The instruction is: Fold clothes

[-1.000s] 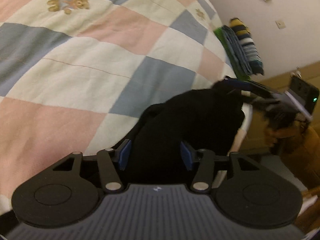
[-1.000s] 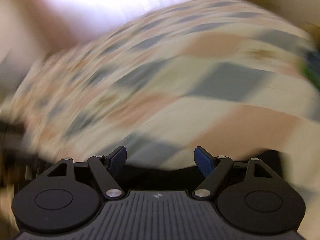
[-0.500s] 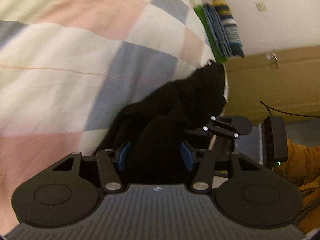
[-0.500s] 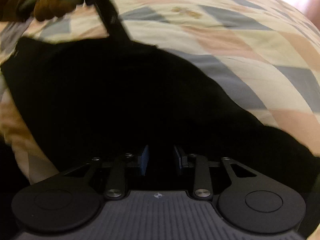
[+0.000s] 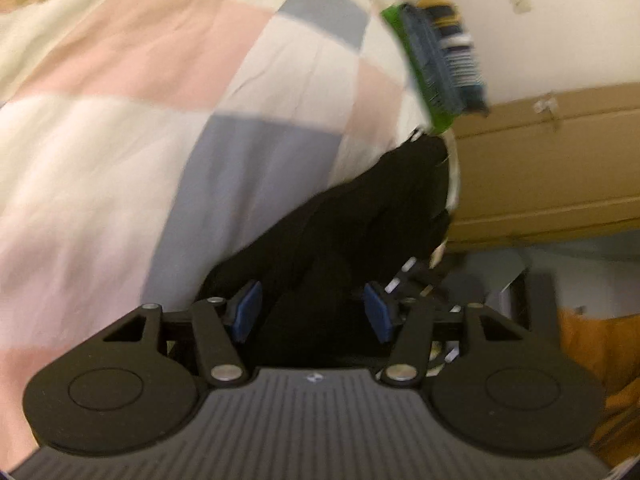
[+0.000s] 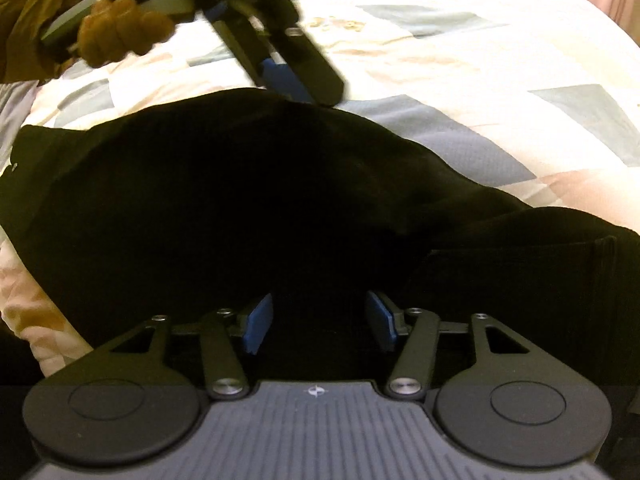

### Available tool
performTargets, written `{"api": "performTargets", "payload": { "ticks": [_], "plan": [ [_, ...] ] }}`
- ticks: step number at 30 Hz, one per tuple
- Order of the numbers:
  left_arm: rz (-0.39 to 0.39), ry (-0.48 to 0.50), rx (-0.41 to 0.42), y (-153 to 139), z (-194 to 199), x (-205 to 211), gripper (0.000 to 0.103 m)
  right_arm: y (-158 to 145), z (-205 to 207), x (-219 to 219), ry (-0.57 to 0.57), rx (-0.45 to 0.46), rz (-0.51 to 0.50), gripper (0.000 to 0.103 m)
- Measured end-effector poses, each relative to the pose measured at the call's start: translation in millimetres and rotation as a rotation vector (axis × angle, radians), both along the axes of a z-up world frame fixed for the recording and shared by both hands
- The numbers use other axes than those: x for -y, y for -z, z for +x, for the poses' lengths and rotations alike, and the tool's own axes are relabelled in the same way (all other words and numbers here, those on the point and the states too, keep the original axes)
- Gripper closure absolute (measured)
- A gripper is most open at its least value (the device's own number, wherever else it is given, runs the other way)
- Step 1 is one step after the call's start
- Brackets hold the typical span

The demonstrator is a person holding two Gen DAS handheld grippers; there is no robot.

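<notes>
A black garment (image 6: pixel 248 200) lies bunched at the near edge of a bed with a pink, blue and cream checked quilt (image 6: pixel 460 40). In the left wrist view the garment (image 5: pixel 360 224) runs from between my fingers toward the bed's edge. My left gripper (image 5: pixel 312 312) has its blue pads spread, with black cloth lying between them. It shows from outside in the right wrist view (image 6: pixel 288 80), at the garment's far edge, held by a hand in an orange sleeve. My right gripper (image 6: pixel 318 326) is open, its pads apart over the dark cloth.
A stack of folded clothes (image 5: pixel 440 56), green, blue and striped, sits at the bed's far corner. A brown wooden cabinet (image 5: pixel 552 160) and a pale wall (image 5: pixel 540 20) stand beyond the bed. The person's orange sleeve (image 5: pixel 600 360) is at the right.
My right gripper has opened; its pads were close together on the cloth half a second ago. The left gripper has shifted a little along the garment, with its pads just as far apart.
</notes>
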State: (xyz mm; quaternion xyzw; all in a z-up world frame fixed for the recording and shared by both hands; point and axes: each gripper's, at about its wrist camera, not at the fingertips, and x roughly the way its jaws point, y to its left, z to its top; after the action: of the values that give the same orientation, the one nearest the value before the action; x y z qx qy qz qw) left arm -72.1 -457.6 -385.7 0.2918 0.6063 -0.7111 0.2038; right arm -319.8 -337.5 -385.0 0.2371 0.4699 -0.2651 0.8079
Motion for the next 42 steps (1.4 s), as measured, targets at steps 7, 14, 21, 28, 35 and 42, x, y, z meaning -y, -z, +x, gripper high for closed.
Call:
{"api": "performTargets", "payload": {
  "ticks": [7, 14, 21, 28, 35, 42],
  "plan": [
    [0.022, 0.024, -0.048, 8.1, -11.8, -4.3, 0.044, 2.6, 4.5, 6.9, 0.009, 0.034, 0.021, 0.020],
    [0.003, -0.025, -0.062, 8.7, -18.4, 14.0, 0.041, 0.9, 3.4, 6.2, 0.004, 0.048, 0.041, 0.017],
    [-0.027, -0.175, -0.092, 8.2, 3.4, 5.9, 0.057, 2.7, 2.9, 2.0, 0.012, 0.067, 0.041, 0.009],
    [0.189, -0.486, -0.254, 56.9, 36.1, 0.8, 0.071, 1.2, -0.2, 8.0, 0.011, 0.072, 0.051, 0.010],
    [0.146, -0.443, -0.122, 50.7, 32.7, 10.5, 0.081, -0.6, -0.4, 20.8, 0.019, 0.074, 0.076, 0.013],
    [-0.118, -0.093, 0.065, 10.7, 2.1, 26.0, 0.081, -21.5, 5.4, 36.6, 0.062, 0.068, 0.045, 0.040]
  ]
}}
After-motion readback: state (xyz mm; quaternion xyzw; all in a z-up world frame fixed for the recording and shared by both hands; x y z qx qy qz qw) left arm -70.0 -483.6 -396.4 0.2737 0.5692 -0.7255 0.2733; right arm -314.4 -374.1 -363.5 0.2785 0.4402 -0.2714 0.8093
